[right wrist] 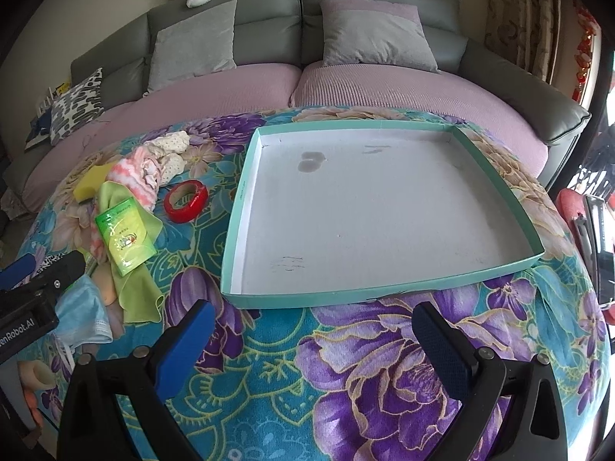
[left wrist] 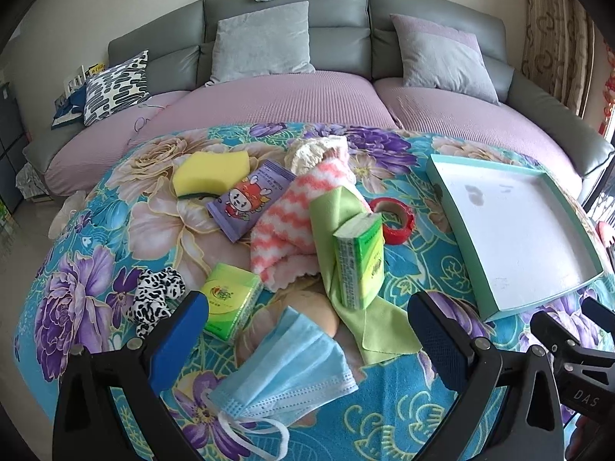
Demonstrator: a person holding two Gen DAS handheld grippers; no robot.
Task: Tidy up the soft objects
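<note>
A pile of soft things lies on the floral cloth: a blue face mask, a green cloth, a pink-and-white towel, a yellow sponge, a cream knit piece and a black-and-white spotted piece. My left gripper is open just above the mask, holding nothing. An empty teal-rimmed white tray lies to the right. My right gripper is open and empty in front of the tray's near edge.
Two green tissue packs, a purple wipes pack and a red tape roll lie among the soft things. A grey sofa with cushions stands behind the table.
</note>
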